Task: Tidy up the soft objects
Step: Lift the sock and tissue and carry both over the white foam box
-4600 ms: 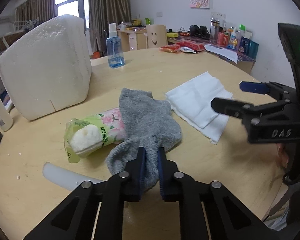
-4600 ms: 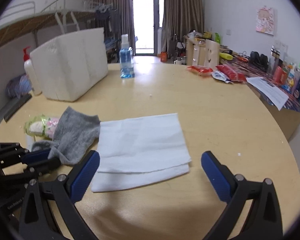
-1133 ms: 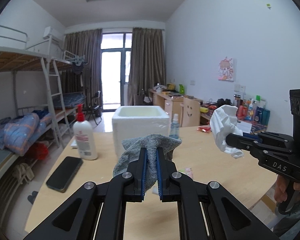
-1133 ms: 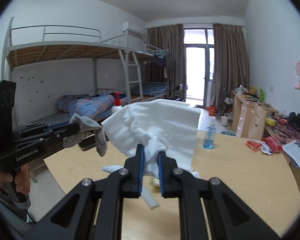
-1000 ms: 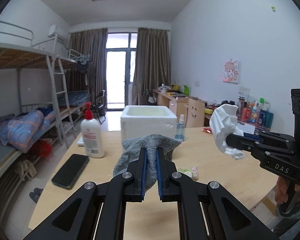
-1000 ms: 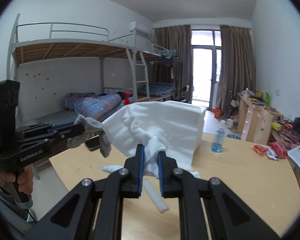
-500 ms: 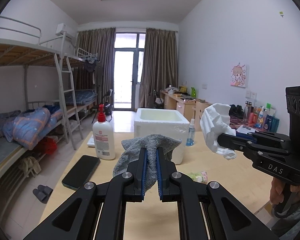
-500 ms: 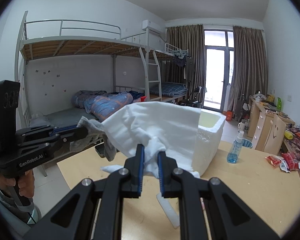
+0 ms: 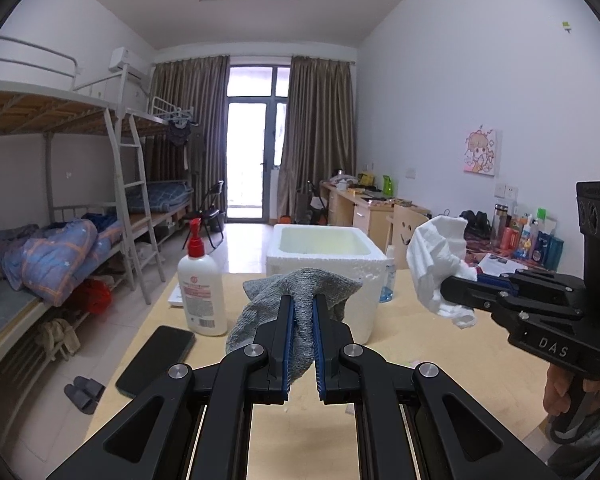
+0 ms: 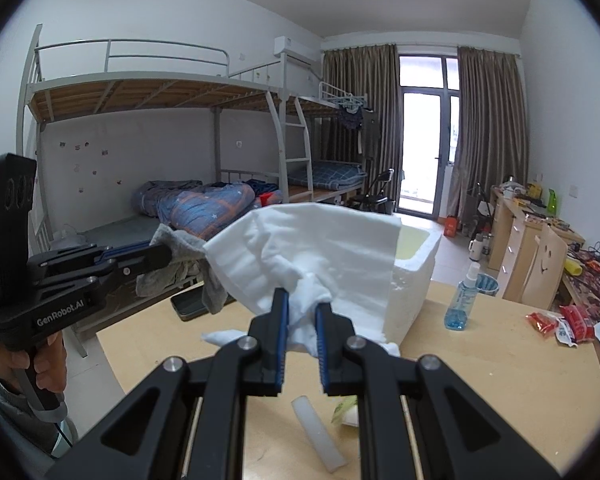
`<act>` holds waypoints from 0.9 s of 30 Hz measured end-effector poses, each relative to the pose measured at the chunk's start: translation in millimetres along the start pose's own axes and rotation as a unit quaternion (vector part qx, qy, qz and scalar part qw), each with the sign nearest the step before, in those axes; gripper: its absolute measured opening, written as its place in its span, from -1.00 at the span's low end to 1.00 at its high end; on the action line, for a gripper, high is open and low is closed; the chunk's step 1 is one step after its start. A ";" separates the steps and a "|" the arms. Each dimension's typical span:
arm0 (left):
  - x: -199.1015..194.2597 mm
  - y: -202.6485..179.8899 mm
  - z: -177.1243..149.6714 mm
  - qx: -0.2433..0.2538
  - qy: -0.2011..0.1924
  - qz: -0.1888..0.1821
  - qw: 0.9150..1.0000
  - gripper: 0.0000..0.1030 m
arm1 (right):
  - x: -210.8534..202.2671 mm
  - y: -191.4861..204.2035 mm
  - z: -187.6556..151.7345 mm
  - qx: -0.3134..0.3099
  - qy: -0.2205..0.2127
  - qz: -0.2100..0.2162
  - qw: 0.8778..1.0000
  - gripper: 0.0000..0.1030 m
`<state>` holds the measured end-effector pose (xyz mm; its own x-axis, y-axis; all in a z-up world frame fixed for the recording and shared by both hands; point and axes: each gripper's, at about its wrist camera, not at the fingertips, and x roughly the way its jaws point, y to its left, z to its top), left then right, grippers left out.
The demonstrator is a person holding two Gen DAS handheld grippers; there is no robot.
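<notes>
Round wooden table carries the white foam box, open side up, at its far middle; box stands upright and its hollow faces the grippers, whereas a few seconds ago it lay tipped at the far left with both cloths flat on the tabletop. Pump bottle stands left of the box, black phone nearer on the left, blue spray bottle just right of the box. Both soft items are off the table and held in the air, near side of the box. Right gripper is clamped narrow on the bunched white towel, which drapes up over its tips and hides part of the box. Left gripper is pinched tight on the grey sock, toe and cuff drooping either side of the fingers. Judgement: pick-up phase is finished, carry is under way, and the box is the probable destination. A tissue pack and a white foam strip remain on the near table.
</notes>
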<state>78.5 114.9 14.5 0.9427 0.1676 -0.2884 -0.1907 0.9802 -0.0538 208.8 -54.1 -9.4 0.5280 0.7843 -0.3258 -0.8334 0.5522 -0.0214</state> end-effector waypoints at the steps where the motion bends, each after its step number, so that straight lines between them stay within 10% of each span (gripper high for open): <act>1: 1.9 0.1 1.5 0.001 -0.001 0.000 1.000 -0.82 | 1.5 -1.7 2.0 0.000 0.000 -0.003 1.000 -0.69; 27: 69.3 2.2 53.5 0.011 -0.011 -0.007 1.000 -0.82 | 47.6 -34.7 46.5 0.004 0.010 -0.023 1.000 -0.69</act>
<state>158.1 134.3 45.5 0.9510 0.1562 -0.2668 -0.1721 0.9844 -0.0374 270.4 -22.8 19.8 0.5623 0.7525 -0.3430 -0.8070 0.5898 -0.0291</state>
